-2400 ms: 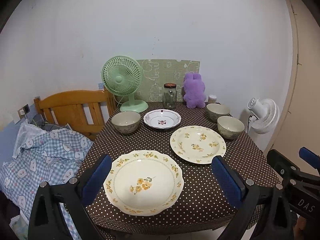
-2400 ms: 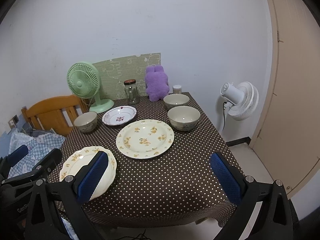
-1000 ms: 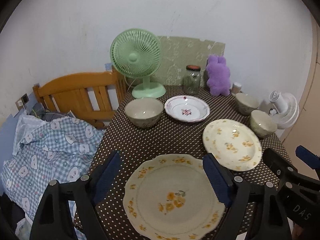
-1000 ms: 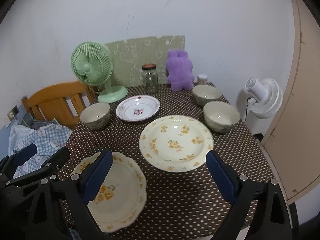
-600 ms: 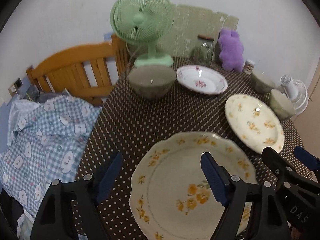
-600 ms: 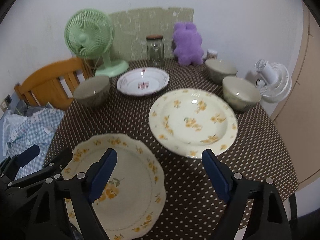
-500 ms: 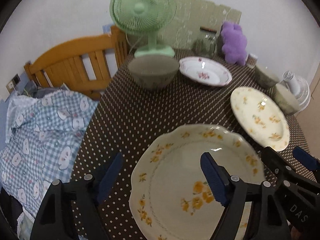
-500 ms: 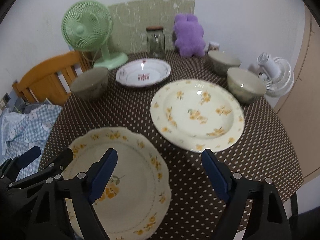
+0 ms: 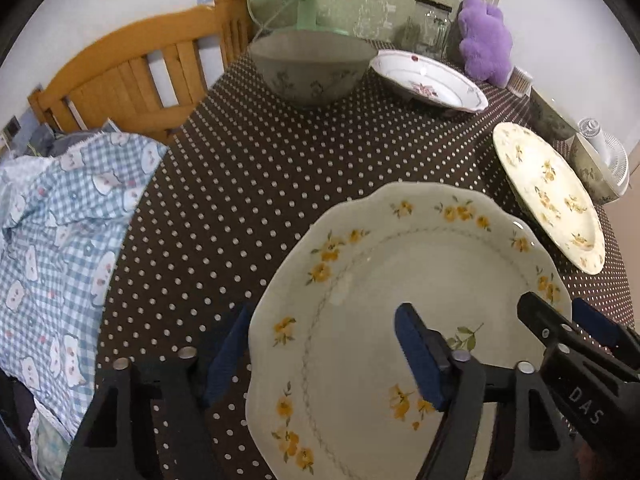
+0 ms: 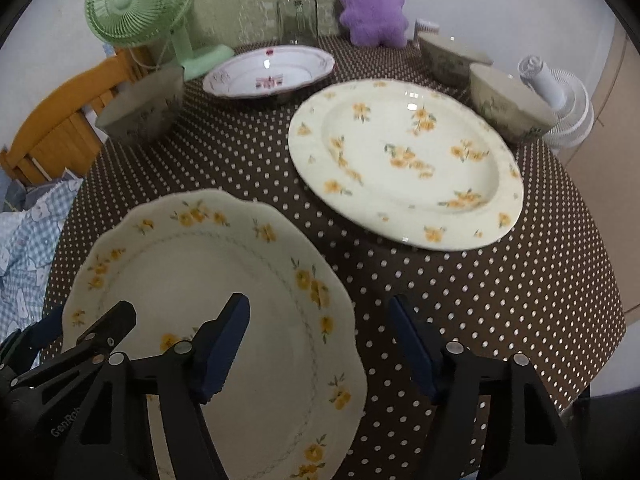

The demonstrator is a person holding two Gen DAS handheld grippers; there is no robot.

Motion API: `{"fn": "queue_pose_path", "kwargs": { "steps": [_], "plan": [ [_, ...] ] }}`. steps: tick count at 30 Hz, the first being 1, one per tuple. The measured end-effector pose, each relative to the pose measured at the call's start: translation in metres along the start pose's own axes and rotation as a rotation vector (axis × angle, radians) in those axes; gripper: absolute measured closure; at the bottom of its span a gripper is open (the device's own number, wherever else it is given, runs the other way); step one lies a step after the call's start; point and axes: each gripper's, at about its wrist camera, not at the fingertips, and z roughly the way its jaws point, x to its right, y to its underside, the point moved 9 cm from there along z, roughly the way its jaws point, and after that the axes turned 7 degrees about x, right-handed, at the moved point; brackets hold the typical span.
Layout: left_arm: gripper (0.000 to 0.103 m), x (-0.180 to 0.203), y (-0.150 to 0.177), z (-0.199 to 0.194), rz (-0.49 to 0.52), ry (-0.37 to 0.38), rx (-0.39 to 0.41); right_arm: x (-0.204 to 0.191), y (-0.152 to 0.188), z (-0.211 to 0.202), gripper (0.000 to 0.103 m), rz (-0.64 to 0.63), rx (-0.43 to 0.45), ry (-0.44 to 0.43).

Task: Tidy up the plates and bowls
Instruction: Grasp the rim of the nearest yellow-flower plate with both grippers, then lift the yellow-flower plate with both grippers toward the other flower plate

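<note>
The table (image 9: 280, 168), covered by a brown dotted cloth, fills most of both views. The scalloped plate (image 9: 400, 280) lies flat in the lower centre of the left wrist view and in the lower left of the right wrist view, with the round floral plate (image 10: 404, 160) just beside it toward the upper right. A grey bowl (image 9: 312, 68) and a white dish with a red motif (image 9: 428, 84) are seen in the upper part of the left wrist frame; two further bowls are found at the upper right of the right wrist frame. The scalloped plate is judged to be glazed ceramic: stiff, fairly heavy, slippery and breakable, so it is best taken by opposite parts of its rim with a firm, even squeeze. The left gripper (image 9: 320, 356) is set astride the plate's left rim, one jaw outside it and one above the plate face; its jaws have just been closing but stand apart, with no pressing seen. The right gripper (image 10: 320, 344) straddles the right rim likewise, its jaws having just been closing, yet apart.
</note>
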Motion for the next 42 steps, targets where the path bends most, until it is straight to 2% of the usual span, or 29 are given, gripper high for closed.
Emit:
{"fn": "queue_pose_path", "kwargs": {
  "steps": [2, 5, 19, 31, 38, 42],
  "plan": [
    [0.041, -0.002, 0.002, 0.005, -0.008, 0.005, -0.021, -0.003, 0.002, 0.004, 0.035, -0.002, -0.018, -0.007],
    [0.042, -0.003, 0.001, 0.008, -0.012, 0.02, -0.033, -0.009, 0.004, 0.011, 0.04, -0.006, -0.048, -0.013],
    [0.043, -0.005, -0.007, 0.014, 0.006, 0.031, -0.061, -0.014, 0.004, 0.023, 0.042, -0.003, -0.098, 0.023],
    [0.045, -0.003, -0.029, 0.025, 0.039, 0.041, -0.057, -0.016, -0.013, 0.032, 0.044, 0.016, -0.087, 0.037],
    [0.043, -0.003, -0.029, 0.03, 0.036, 0.049, -0.069, -0.015, -0.02, 0.035, 0.044, 0.019, -0.07, 0.049],
    [0.033, -0.001, -0.027, 0.03, 0.051, 0.043, -0.074, -0.014, -0.021, 0.034, 0.044, 0.023, -0.069, 0.046]
  ]
}}
